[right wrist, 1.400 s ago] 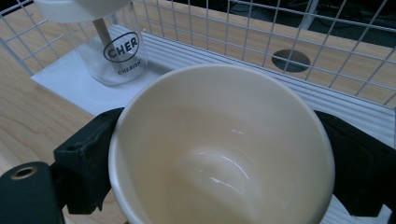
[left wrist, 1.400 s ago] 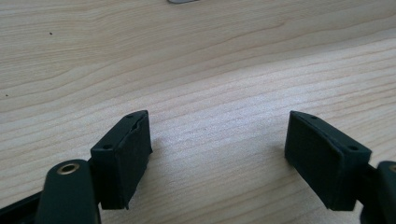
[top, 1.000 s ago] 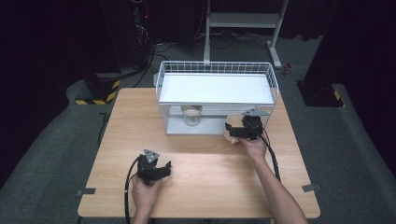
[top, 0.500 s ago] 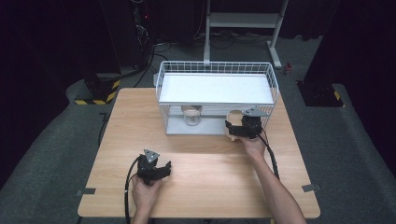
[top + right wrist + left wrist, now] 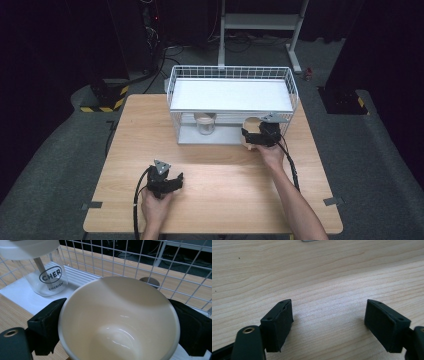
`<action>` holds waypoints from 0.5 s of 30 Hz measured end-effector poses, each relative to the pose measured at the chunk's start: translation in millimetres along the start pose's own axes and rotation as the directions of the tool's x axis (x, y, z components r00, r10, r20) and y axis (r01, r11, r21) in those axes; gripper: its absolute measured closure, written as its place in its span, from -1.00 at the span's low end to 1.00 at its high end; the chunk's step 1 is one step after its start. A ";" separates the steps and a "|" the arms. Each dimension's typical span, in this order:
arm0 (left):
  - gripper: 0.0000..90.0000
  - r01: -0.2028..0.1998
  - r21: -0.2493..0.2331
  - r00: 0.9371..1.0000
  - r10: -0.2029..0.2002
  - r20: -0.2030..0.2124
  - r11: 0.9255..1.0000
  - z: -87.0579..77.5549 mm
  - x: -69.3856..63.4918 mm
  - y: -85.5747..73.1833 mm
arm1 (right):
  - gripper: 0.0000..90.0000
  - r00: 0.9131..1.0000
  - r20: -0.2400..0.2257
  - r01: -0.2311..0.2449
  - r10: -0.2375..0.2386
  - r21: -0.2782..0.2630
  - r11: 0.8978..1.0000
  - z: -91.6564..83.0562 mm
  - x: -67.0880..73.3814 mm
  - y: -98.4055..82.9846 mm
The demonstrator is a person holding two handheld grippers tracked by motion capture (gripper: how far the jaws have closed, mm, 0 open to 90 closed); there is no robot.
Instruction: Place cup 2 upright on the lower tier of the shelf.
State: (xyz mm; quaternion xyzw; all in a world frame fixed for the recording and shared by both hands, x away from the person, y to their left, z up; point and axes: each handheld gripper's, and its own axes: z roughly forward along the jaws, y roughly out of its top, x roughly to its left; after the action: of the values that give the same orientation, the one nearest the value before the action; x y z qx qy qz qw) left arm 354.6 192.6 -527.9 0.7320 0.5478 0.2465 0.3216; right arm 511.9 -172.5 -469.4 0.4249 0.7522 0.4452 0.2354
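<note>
My right gripper is shut on a cream cup, with a black jaw pressed against each side of it. It holds the cup at the front right opening of the white wire rack, under the rack's white shelf. A clear glass jar with a pale lid and "CHER" printed on it stands on the rack's lower tray, left of the cup; in the high view the jar sits under the shelf. My left gripper rests low over bare wood near the table's front, open with nothing between its jaws.
The wooden table has free room on its left and front. The rack's wire mesh rises right behind the cup. Dark floor, a striped block and a metal stand lie beyond the table.
The right gripper has carried the cup slightly farther in toward the rack's front opening. The left gripper has not moved.
</note>
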 end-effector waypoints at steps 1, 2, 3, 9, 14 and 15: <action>-0.49 0.000 0.002 1.000 0.000 0.001 1.000 -0.1 0.1 0.0 | -0.81 1.000 -0.003 -0.007 0.007 0.000 1.000 -0.3 -0.4 0.1; -0.49 0.000 0.000 1.000 0.000 0.000 1.000 0.0 0.0 0.0 | -0.81 1.000 -0.005 -0.010 0.010 0.000 1.000 -0.2 -0.4 0.1; -0.49 -0.001 0.002 1.000 0.001 0.001 1.000 -0.1 0.1 0.0 | -0.81 1.000 -0.004 -0.012 0.012 -0.001 1.000 -0.2 -0.3 0.0; -0.49 0.001 0.002 1.000 -0.001 0.001 1.000 -0.2 -0.1 0.0 | -0.82 1.000 0.008 -0.024 0.024 -0.015 1.000 -0.6 0.8 -0.6; -0.48 0.002 0.002 1.000 -0.002 0.002 1.000 -0.2 -0.3 -0.1 | -0.82 1.000 0.011 -0.025 0.025 -0.022 0.999 -0.9 0.8 -0.3; -0.48 0.001 0.002 1.000 -0.001 0.002 1.000 -0.2 -0.2 -0.1 | -0.82 1.000 0.012 -0.027 0.027 -0.022 0.999 -1.3 1.1 0.0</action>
State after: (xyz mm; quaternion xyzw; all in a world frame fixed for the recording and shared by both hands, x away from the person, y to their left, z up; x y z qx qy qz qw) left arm 354.4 192.4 -527.8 0.7321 0.5481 0.2451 0.3217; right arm 510.4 -172.2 -468.7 0.4351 0.7401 0.4540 0.2385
